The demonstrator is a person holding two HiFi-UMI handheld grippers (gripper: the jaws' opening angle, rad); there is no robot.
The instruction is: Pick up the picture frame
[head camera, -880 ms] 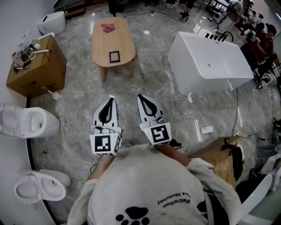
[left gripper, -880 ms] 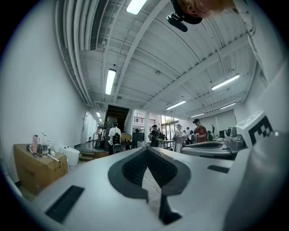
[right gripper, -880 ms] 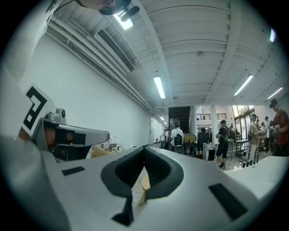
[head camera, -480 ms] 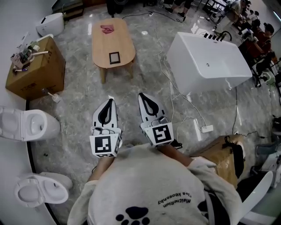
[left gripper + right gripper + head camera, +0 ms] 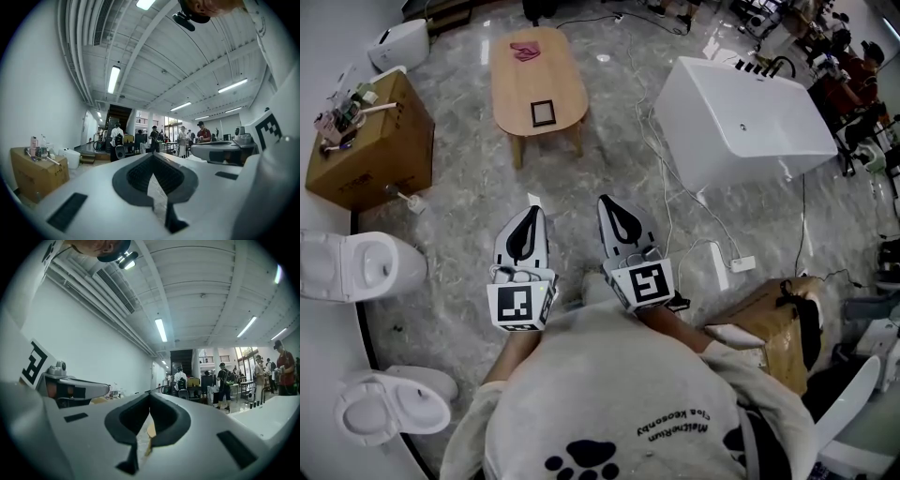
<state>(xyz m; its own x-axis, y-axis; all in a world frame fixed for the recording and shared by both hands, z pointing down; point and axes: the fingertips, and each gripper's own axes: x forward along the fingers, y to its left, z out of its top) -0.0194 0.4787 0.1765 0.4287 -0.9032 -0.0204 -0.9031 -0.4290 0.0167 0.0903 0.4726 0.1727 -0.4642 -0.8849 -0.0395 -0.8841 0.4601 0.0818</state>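
The picture frame (image 5: 543, 113) lies flat on the wooden table (image 5: 517, 89), at the end nearer the person. A pink cloth (image 5: 523, 52) lies at the far end of the same table. The table stands on a grey stone floor (image 5: 459, 202), well away from the person.

The person holds the left hand-held gripper (image 5: 531, 211) and the right hand-held gripper (image 5: 609, 208) side by side in front of the chest. Both point ahead, toward the table, and are far from the frame. The left hand-held gripper (image 5: 152, 157) has its jaws pressed together with nothing in them. The right hand-held gripper (image 5: 150, 397) also has its jaws together and holds nothing.

A big white bathtub (image 5: 750, 117) stands to the right of the table. A brown cardboard box (image 5: 370, 141) stands to its left. Two white toilets (image 5: 356, 265) sit along the left wall.
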